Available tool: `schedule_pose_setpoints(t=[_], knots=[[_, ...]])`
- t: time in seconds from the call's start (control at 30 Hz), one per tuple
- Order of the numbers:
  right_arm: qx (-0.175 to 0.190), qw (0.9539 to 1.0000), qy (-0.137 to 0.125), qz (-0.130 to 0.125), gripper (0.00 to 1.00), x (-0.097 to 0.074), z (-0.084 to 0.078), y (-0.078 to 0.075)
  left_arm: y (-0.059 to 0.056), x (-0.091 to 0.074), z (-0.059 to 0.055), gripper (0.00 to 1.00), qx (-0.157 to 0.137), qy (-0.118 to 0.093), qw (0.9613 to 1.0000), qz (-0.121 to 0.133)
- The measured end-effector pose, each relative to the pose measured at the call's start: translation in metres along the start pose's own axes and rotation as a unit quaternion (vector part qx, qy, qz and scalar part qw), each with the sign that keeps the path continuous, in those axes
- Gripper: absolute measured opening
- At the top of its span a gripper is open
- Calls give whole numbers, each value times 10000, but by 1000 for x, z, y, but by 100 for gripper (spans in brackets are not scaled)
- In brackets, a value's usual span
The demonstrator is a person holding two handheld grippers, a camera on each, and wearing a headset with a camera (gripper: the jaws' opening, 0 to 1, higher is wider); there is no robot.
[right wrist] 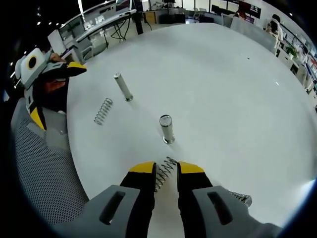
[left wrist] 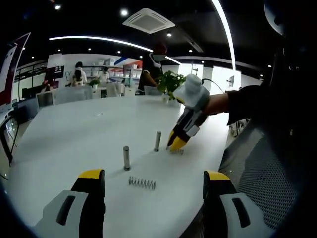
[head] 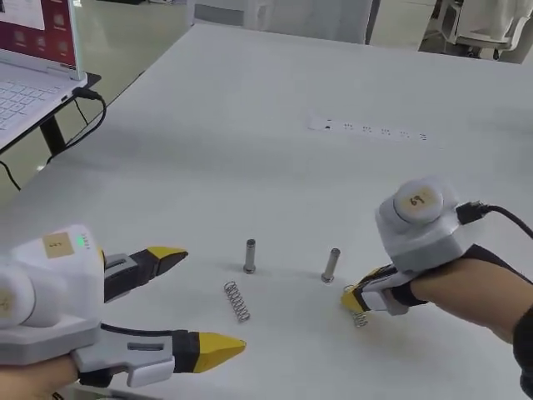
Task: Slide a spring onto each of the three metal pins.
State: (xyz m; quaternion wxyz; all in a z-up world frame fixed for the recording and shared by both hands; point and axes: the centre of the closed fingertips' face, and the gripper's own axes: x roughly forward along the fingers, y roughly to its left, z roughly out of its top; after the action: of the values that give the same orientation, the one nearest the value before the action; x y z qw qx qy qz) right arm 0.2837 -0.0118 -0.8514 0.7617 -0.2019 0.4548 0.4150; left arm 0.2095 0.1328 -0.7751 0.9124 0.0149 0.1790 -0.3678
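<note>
Two metal pins are seen standing upright and apart on the white counter [head: 250, 150]: the left pin [head: 250, 256] and the right pin [head: 331, 265], both bare. A loose spring [head: 236, 301] is laid flat on the counter just nearer than the left pin, touching neither pin. The left tongs [head: 193, 298] are held released at the near left, their yellow tips spread wide and pointed toward the pins and that spring. The right tongs [right wrist: 167, 167] are lowered to the counter just right of the right pin, with the tips drawn close on either side of a second spring [right wrist: 163, 174]; whether it is actually pinched cannot be told. A third spring [right wrist: 241, 197] is partly seen beside the right tongs. A laptop [head: 25, 50] is placed at the far left, and a power strip [head: 371, 129] is laid farther across the counter.
</note>
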Motion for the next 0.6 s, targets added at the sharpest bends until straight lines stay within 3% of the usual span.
schedule_pose_setpoints(t=[0.43, 0.6], knots=[[-541, 9984, 168, 36, 14, 8, 5, 14, 0, 0, 1, 78, -10, -38, 10000, 12], [-517, 9984, 210, 17, 14, 10, 5, 15, 0, 0, 2, 78, -5, -39, 10000, 7]])
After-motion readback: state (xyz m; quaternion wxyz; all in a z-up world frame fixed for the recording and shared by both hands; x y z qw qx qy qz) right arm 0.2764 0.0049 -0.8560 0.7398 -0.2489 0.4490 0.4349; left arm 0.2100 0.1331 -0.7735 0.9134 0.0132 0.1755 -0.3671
